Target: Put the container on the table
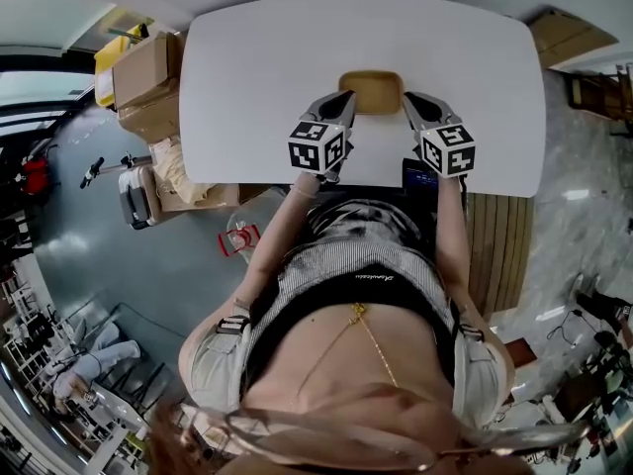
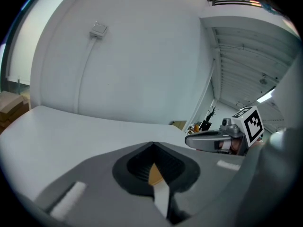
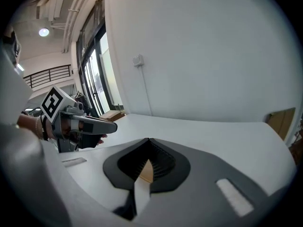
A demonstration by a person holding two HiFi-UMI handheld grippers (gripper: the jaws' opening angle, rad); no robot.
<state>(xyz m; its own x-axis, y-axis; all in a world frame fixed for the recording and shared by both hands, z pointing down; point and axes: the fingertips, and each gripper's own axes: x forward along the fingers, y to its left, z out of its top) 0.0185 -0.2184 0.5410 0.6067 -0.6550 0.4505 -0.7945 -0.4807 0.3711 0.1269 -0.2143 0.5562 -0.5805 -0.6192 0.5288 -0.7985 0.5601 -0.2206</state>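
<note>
Over the white table: wooden container between, pinched tight by left gripper and right gripper, one each end.

The person wears a black top with small pale script, a gold chain, beige short sleeves with dark buckles, and grey-and-white striped fabric below. The left gripper and right gripper are grey, each bearing a cube of black-and-white square markers.
</note>
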